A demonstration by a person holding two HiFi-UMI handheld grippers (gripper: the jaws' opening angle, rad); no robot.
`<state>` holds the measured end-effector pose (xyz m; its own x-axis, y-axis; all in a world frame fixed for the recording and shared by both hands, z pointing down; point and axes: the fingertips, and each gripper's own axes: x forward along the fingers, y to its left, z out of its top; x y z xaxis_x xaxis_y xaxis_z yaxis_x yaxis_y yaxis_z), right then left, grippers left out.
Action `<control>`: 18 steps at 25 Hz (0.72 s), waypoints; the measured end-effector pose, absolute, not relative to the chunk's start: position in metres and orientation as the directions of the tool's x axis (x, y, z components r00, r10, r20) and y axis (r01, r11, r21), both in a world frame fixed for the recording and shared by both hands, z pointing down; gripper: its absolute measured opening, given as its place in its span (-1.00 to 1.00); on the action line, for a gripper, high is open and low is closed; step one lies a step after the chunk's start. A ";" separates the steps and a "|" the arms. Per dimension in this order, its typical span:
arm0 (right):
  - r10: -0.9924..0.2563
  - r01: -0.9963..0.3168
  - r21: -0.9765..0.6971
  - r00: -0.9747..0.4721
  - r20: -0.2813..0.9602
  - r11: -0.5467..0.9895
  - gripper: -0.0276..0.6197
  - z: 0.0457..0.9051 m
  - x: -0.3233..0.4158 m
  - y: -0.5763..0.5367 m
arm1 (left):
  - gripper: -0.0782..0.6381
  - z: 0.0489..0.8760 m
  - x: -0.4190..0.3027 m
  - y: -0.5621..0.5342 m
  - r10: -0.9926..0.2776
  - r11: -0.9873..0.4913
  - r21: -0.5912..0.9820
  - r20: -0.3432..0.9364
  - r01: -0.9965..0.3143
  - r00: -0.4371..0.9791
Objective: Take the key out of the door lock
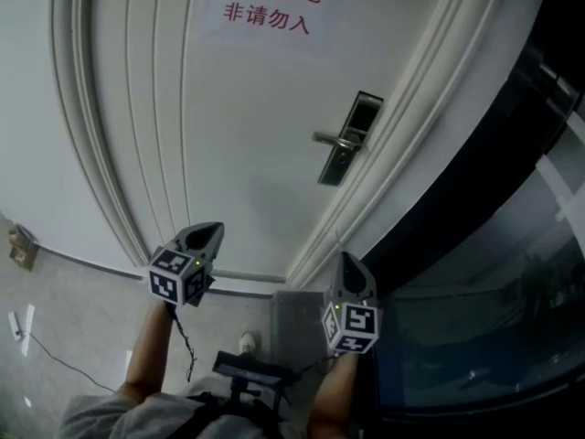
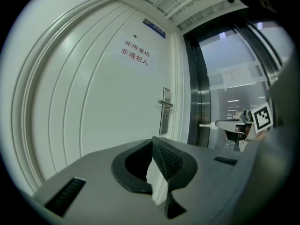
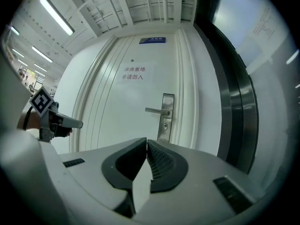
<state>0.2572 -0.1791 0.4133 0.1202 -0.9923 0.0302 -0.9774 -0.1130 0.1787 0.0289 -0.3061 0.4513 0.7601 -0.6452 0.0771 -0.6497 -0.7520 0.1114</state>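
**Two closed grippers held level before the white door, well short of the lock**

Head view: we hold the left gripper (image 1: 210, 231) and the right gripper (image 1: 347, 262) side by side, well apart, both aimed at the white panelled door (image 1: 247, 135). A paper notice with red characters (image 1: 270, 3) hangs high on it. The tall brushed-steel lock plate (image 1: 352, 138), with its lever handle (image 1: 329, 139), sits near the door's right edge, far from both grippers. A dark glass wall (image 1: 494, 245) runs to the right of the frame.

Left gripper view: our jaws are pressed together at the tips with nothing between them. The lock plate shows small beyond them, and the right gripper juts in from the right.

Right gripper view: here too the jaws meet tip to tip and pinch nothing. The lock plate stands straight ahead above them. Under the handle is a small dark keyhole spot (image 3: 165, 124). The key would be there, but it is too small for us to make out.
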 end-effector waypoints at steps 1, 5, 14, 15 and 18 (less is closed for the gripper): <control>-0.992 -0.980 0.161 0.121 0.031 -0.114 -0.86 0.415 0.255 -0.173 | -0.76 0.452 0.027 -0.300 -0.644 -0.753 0.111 0.078 -0.648 0.761; -0.992 -0.983 0.135 0.127 0.024 -0.122 -0.86 0.418 0.245 -0.151 | -0.76 0.458 0.020 -0.280 -0.633 -0.762 0.108 0.089 -0.639 0.769; -0.992 -0.988 0.099 0.123 0.018 -0.120 -0.86 0.423 0.218 -0.121 | -0.76 0.456 -0.001 -0.250 -0.628 -0.768 0.101 0.077 -0.632 0.775; -0.993 -0.988 0.100 0.120 0.016 -0.118 -0.86 0.422 0.215 -0.120 | -0.76 0.454 -0.004 -0.248 -0.628 -0.768 0.099 0.074 -0.633 0.774; -0.994 -0.989 0.104 0.111 0.017 -0.109 -0.86 0.420 0.207 -0.119 | -0.76 0.452 -0.010 -0.243 -0.632 -0.766 0.097 0.069 -0.636 0.772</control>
